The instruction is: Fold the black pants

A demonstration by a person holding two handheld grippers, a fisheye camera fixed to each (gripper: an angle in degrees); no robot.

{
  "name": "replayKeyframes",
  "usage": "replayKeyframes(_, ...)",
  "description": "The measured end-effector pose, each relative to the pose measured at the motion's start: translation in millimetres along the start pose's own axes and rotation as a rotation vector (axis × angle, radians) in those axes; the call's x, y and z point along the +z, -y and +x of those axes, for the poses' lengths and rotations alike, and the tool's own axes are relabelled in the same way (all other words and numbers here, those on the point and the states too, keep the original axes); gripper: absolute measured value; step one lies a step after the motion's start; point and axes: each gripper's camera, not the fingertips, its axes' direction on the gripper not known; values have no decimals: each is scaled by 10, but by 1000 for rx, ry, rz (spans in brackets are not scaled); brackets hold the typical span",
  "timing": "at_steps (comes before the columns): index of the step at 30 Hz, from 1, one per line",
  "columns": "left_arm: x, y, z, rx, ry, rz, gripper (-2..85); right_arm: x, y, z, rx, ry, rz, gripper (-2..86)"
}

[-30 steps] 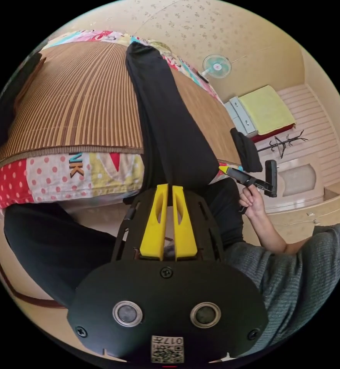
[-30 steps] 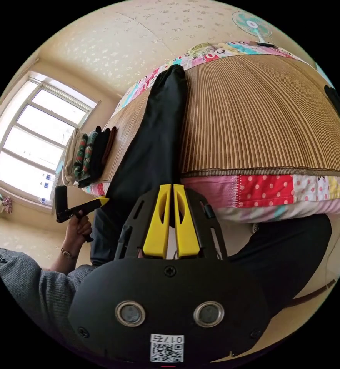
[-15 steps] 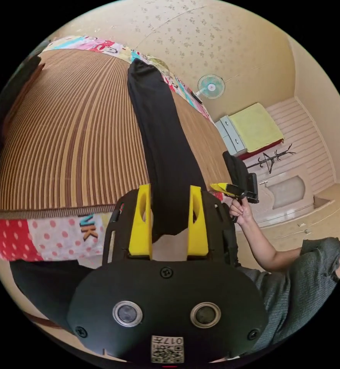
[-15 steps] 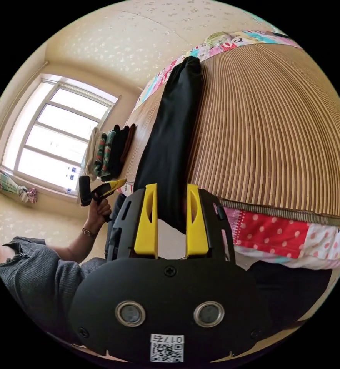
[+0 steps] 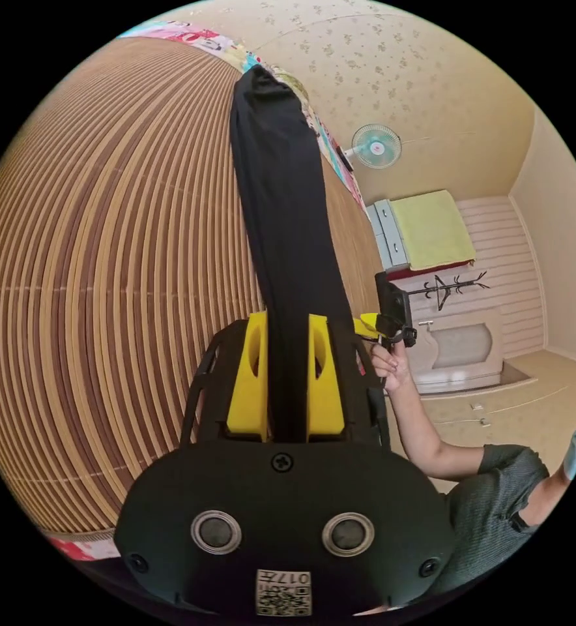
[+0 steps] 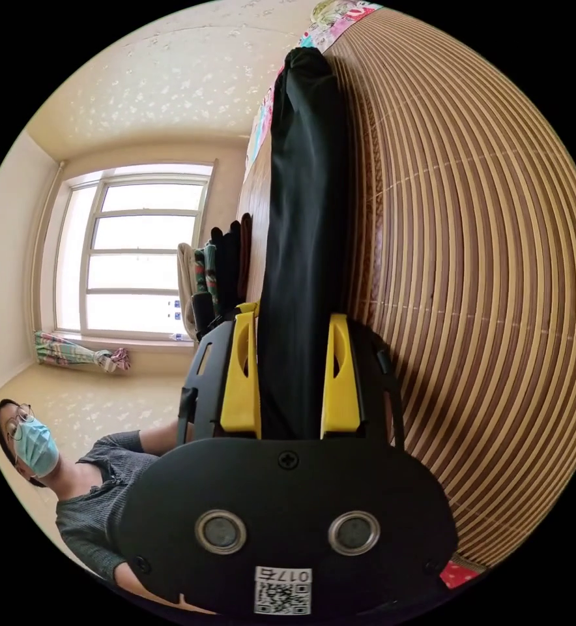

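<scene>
Black, smooth and matte, the pants (image 5: 281,195) lie as one long narrow strip along the ribbed bamboo mat (image 5: 105,261) on the bed, its thin brown and tan slats running beside them. Your left tool (image 5: 287,375) has its yellow jaws spread with the cloth running between them (whether they press it, I cannot tell), and your right tool (image 6: 292,372) stands wider, the strip in its gap. Folded clothes (image 6: 219,267) sit stacked at the mat's edge near the window (image 6: 138,251).

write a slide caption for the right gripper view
Right tool open, yellow jaws straddling long folded black pants on striped brown bamboo mat.
</scene>
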Motion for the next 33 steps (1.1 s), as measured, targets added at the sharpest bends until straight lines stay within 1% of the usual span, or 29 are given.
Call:
replayKeyframes(2, 44, -98, -59, -51, -35, -51, 63, 49, -111, -45, 4, -35, 17, 110)
replayKeyframes(4, 44, -250, -113, -80, -94, -45, 52, 106, -275, -24, 23, -53, 45, 68)
replayKeyframes(6, 28, -398, -155, -95, -164, -53, 45, 157, -346, -8, 26, -54, 33, 47)
replayKeyframes(7, 14, -427, -150, -91, -185, -54, 43, 165, -382, -36, 25, -42, 26, 39)
replayKeyframes(8, -48, -492, -108, -66, -257, -35, 39, 155, -407, -71, 16, -36, 31, 36)
replayKeyframes(9, -138, -575, -24, -34, -321, -8, 39, 109, -473, -188, -24, -10, 48, 31)
replayKeyframes(10, -197, -627, 41, -8, -338, 7, 38, 31, -565, -337, -75, 28, 70, 26)
replayKeyframes(12, -482, -881, 399, 134, -396, 77, 37, -105, -750, -594, -154, 87, 103, 21)
replayKeyframes(14, -698, -1070, 690, 226, -465, 126, 37, -235, -970, -908, -252, 144, 130, 17)
replayKeyframes(16, -936, -1248, 1018, 312, -532, 190, 37, -405, -1253, -1407, -402, 201, 167, 13)
replayKeyframes(18, -1284, -1457, 1543, 439, -580, 274, 38, -541, -1443, -1850, -526, 224, 192, 12)
replayKeyframes(20, -1568, -1608, 1989, 532, -591, 332, 38, -684, -1637, -2353, -649, 218, 215, 11)
replayKeyframes(22, -1846, -1766, 2462, 641, -591, 383, 37, -888, -1927, -3039, -805, 193, 258, 11)
replayKeyframes(24, -2181, -1995, 3100, 785, -576, 449, 37, -1045, -2165, -3532, -915, 163, 296, 12)
replayKeyframes(28, -2508, -2276, 3854, 888, -620, 533, 36, -1344, -2674, -4432, -1071, 131, 396, 12)
replayKeyframes(31, -2696, -2438, 4284, 930, -710, 569, 36, -1441, -3024, -4943, -1148, 161, 441, 13)
replayKeyframes(33, -2807, -2568, 4588, 1020, -782, 556, 37, -1452, -3261, -5163, -1184, 194, 469, 13)
